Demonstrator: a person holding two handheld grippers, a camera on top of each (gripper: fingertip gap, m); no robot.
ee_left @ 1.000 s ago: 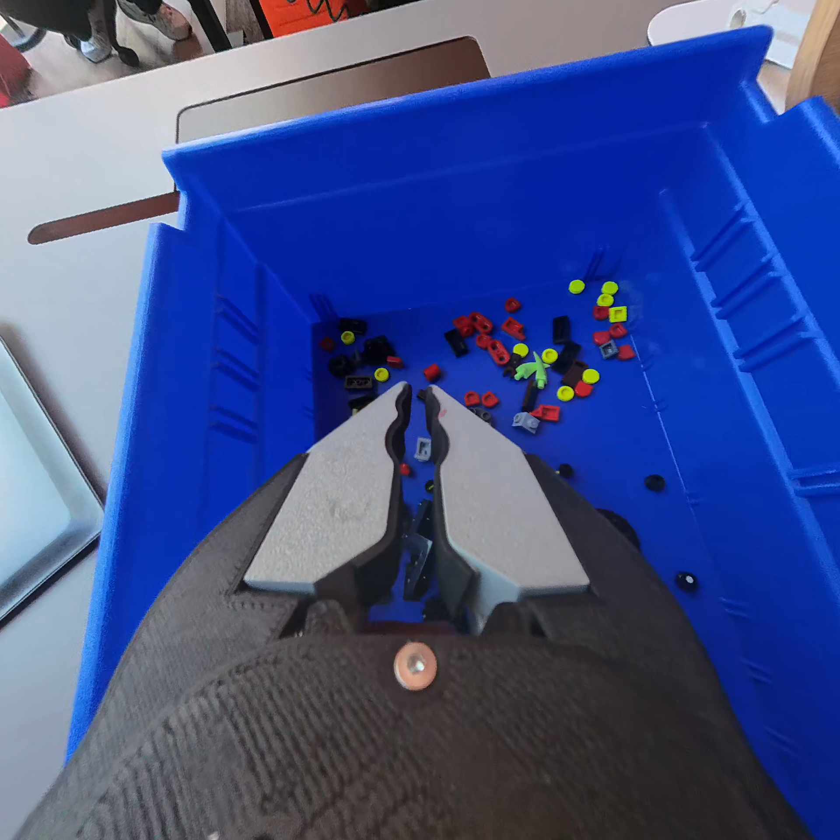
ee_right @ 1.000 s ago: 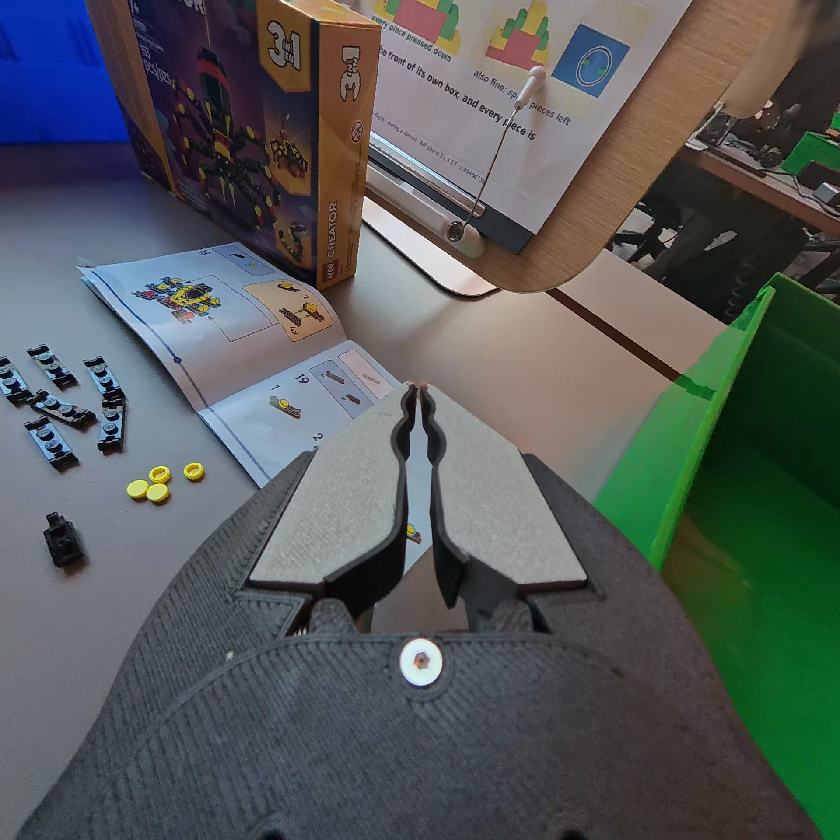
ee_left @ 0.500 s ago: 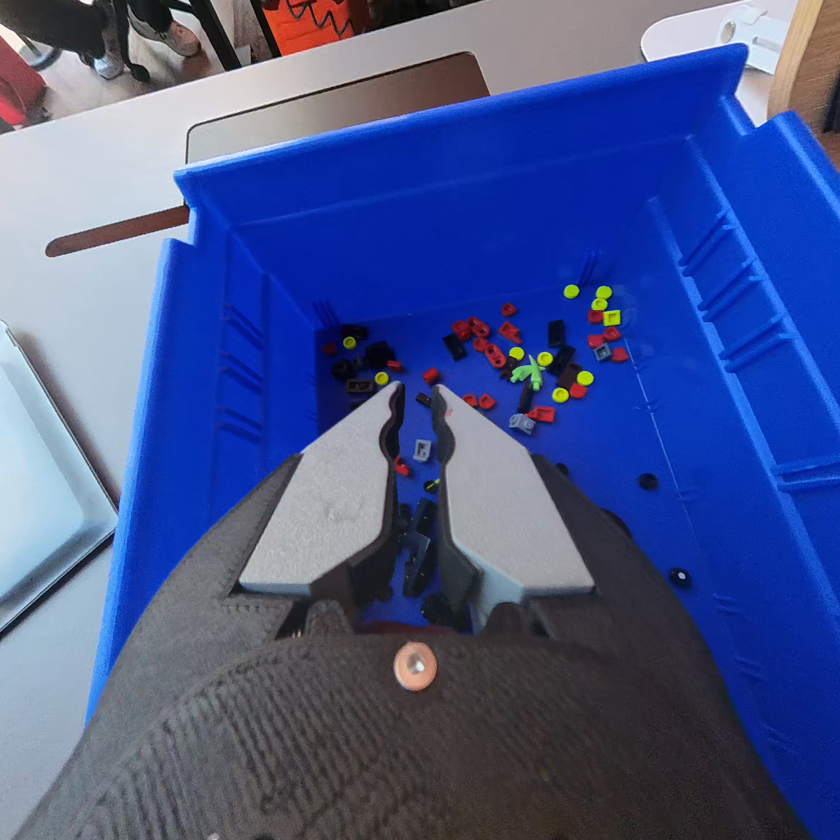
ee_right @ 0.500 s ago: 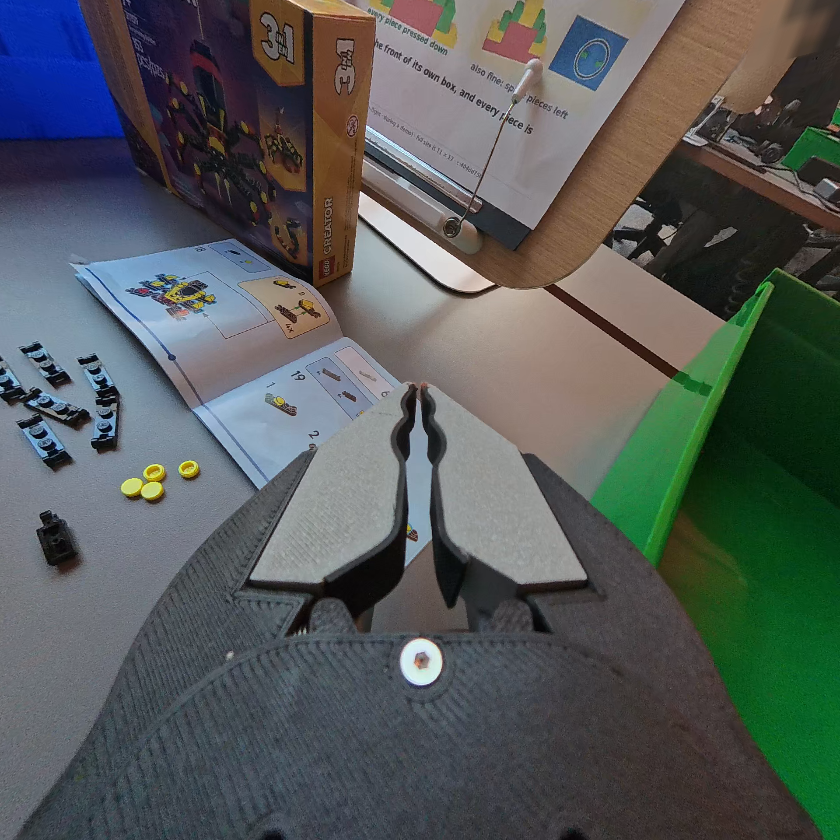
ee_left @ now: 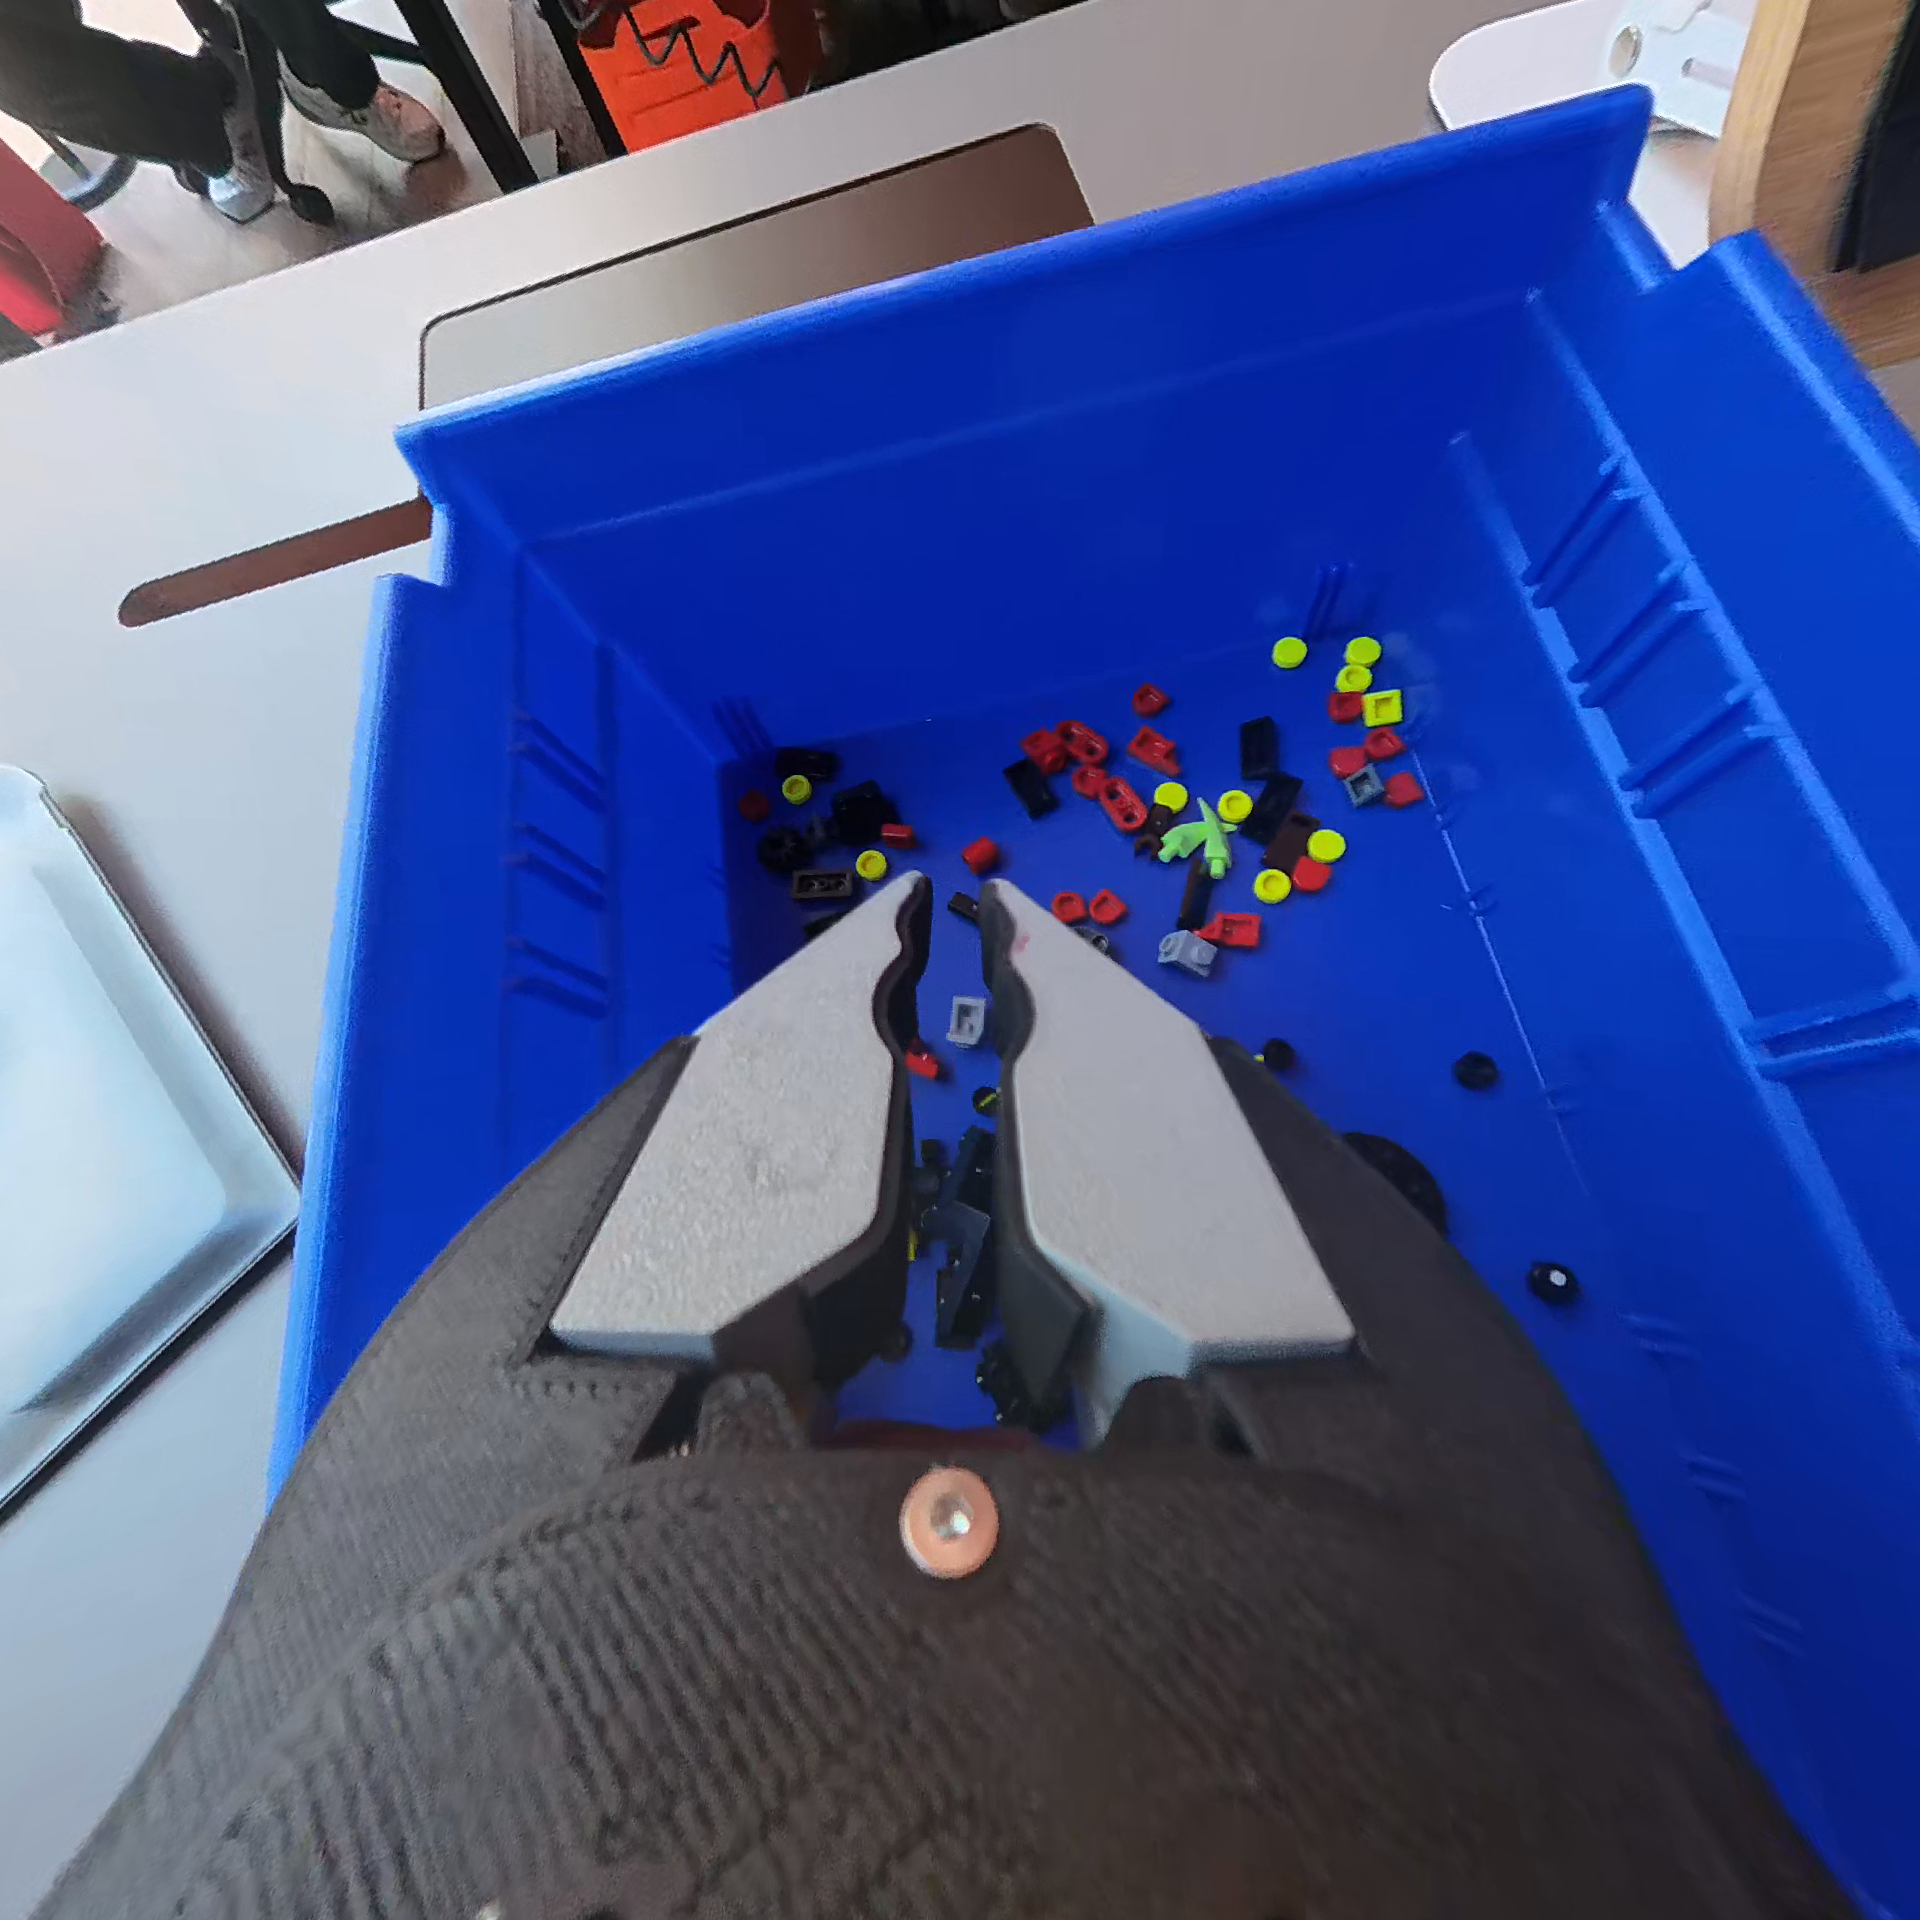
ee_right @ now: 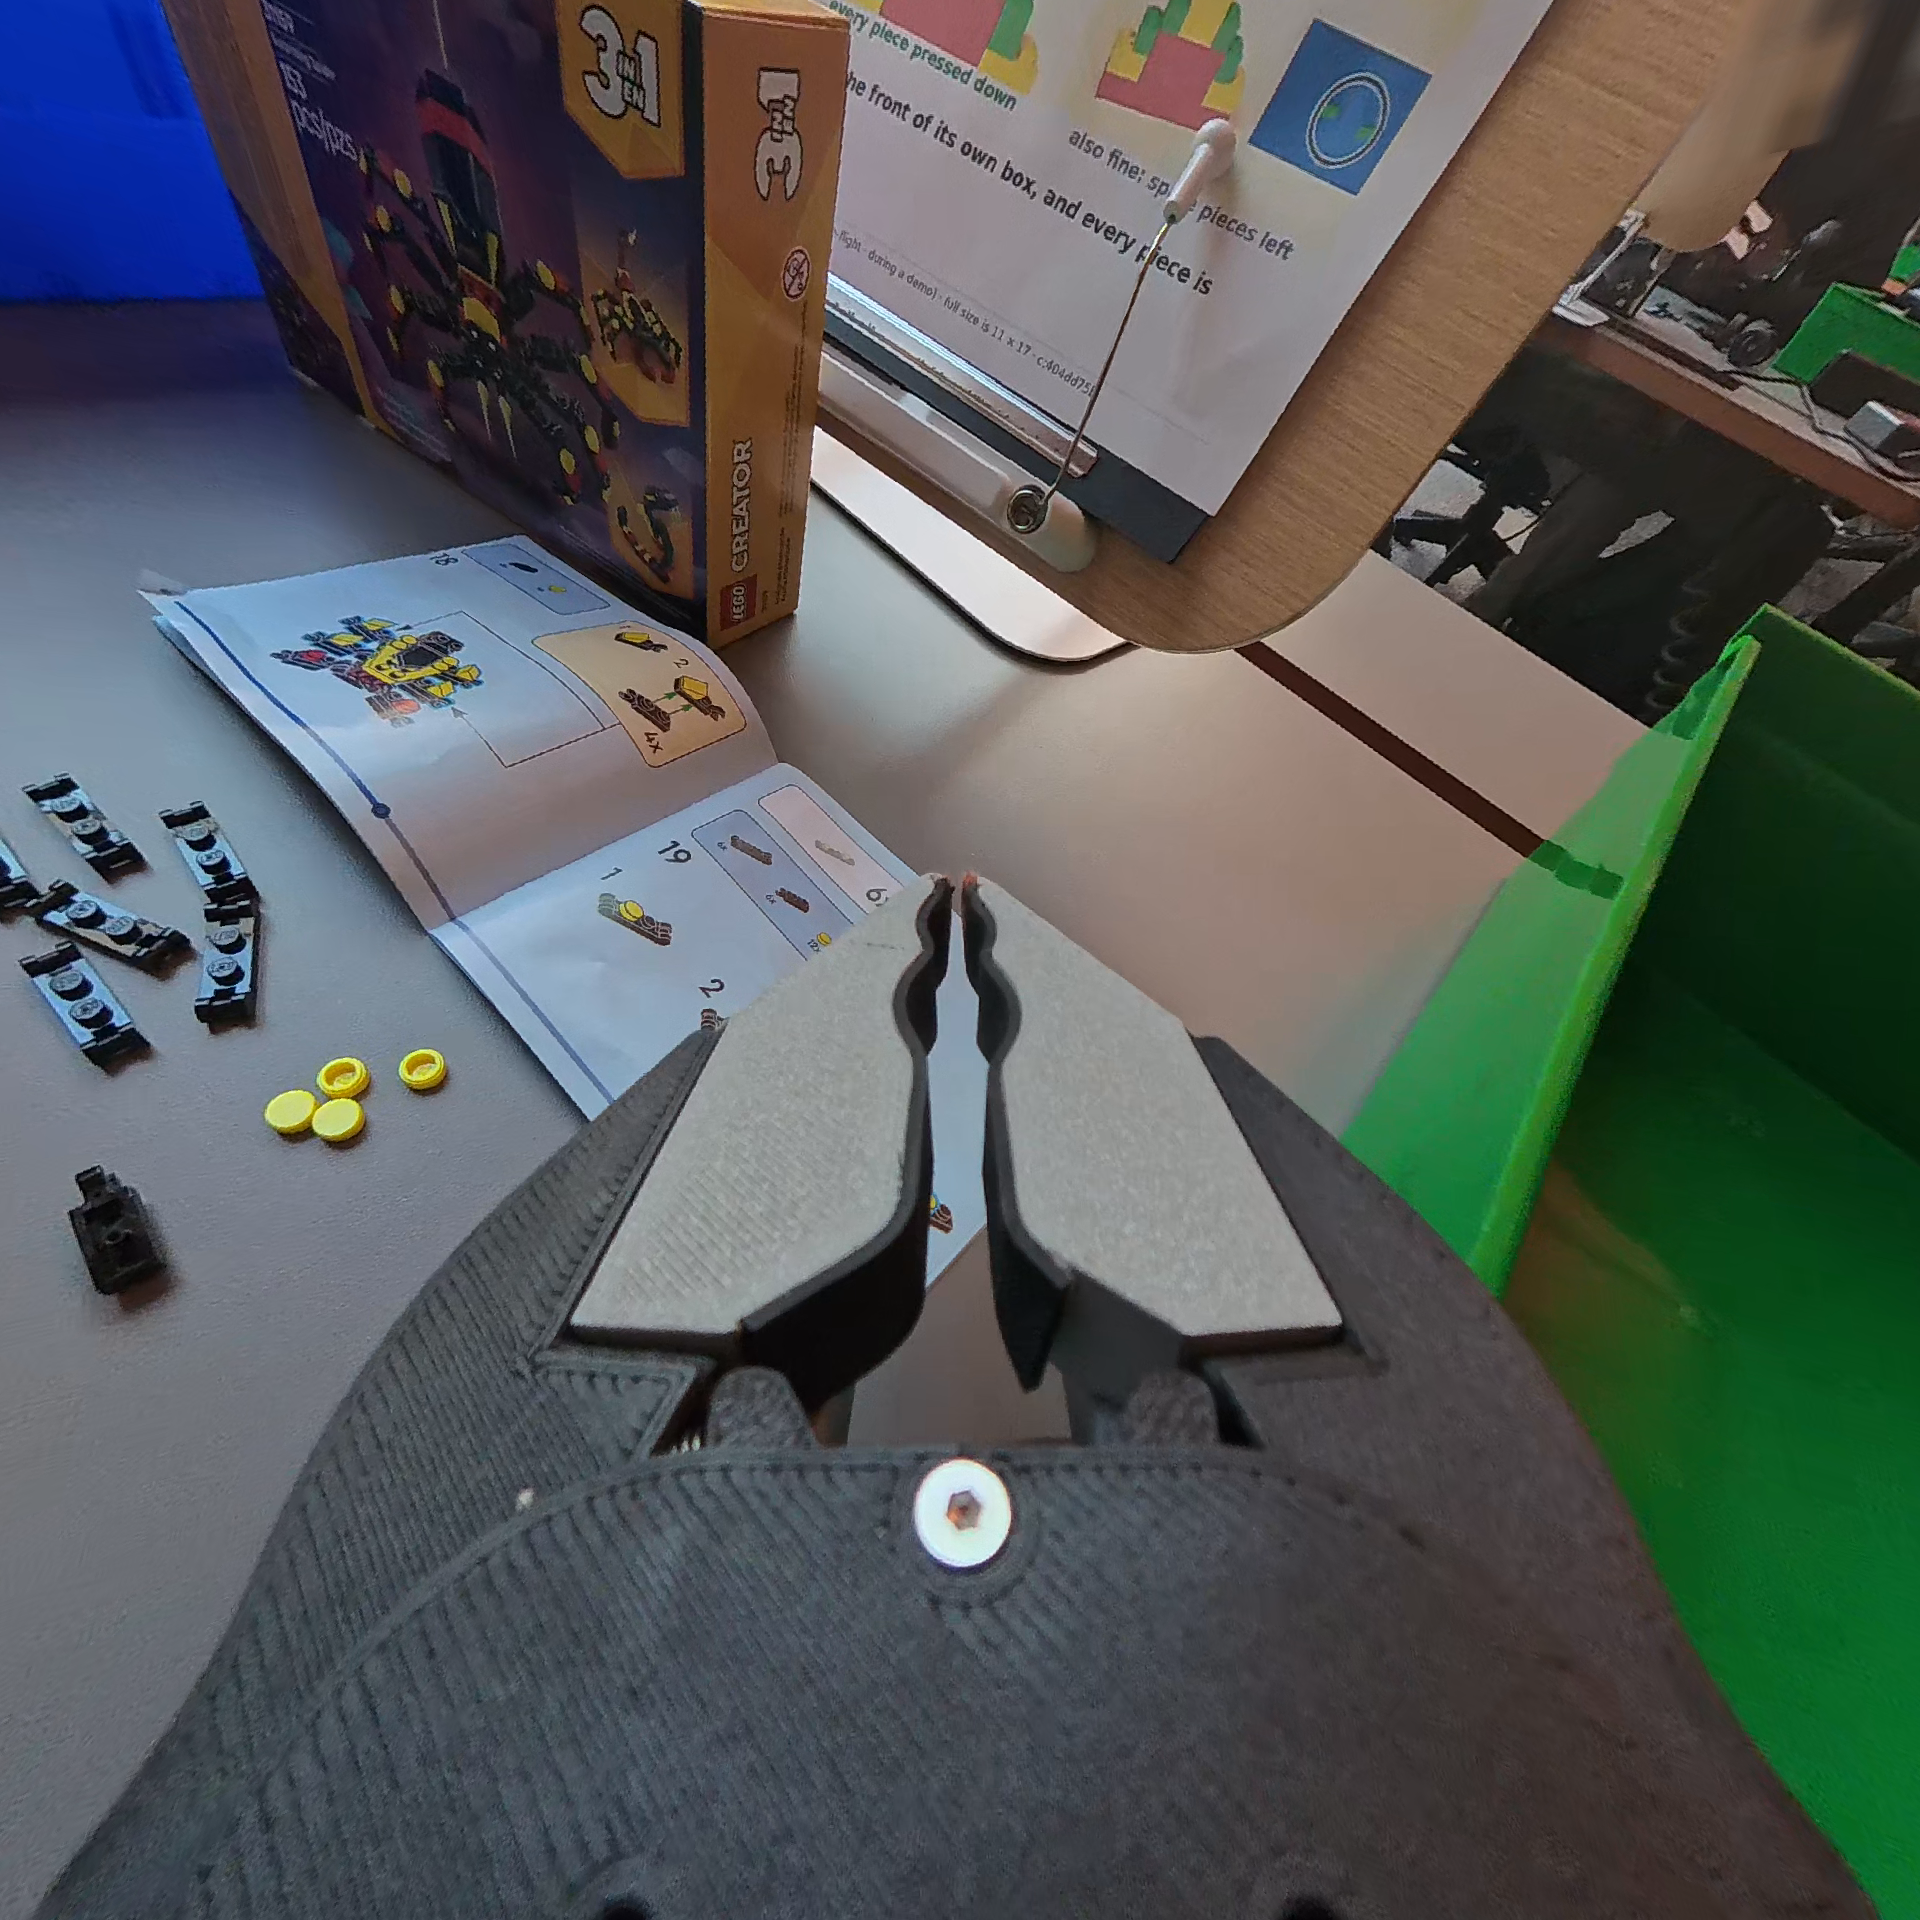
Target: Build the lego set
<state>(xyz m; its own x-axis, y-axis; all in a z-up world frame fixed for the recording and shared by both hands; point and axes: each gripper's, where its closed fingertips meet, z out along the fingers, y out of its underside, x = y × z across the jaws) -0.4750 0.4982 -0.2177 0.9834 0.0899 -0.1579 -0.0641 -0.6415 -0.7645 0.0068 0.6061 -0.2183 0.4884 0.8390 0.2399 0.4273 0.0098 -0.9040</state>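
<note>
In the left wrist view a blue bin (ee_left: 1039, 416) holds several loose small pieces: red ones (ee_left: 1081, 743), yellow round tiles (ee_left: 1288, 651), black ones (ee_left: 831, 769) and a green plant piece (ee_left: 1195, 831). My left gripper (ee_left: 953, 889) hangs above the bin floor, jaws a narrow gap apart and empty; a small grey piece (ee_left: 966, 1018) lies on the floor below the gap. In the right wrist view my right gripper (ee_right: 954, 885) is shut and empty above the open instruction booklet (ee_right: 499, 748). Several black plates (ee_right: 104, 920), three yellow round tiles (ee_right: 338, 1101) and a small black piece (ee_right: 116, 1236) lie on the table to its left.
The set's box (ee_right: 520, 291) stands behind the booklet. A wooden board with a printed sheet (ee_right: 1143, 156) leans behind it. A green bin (ee_right: 1714, 1143) stands close on the right. A metal tray (ee_left: 104, 1143) lies left of the blue bin. There is about 50 centimeters between the tips of the two grippers.
My left gripper has drawn back and up from the blue bin, which looks smaller now. The right gripper has shifted only slightly and stays shut.
</note>
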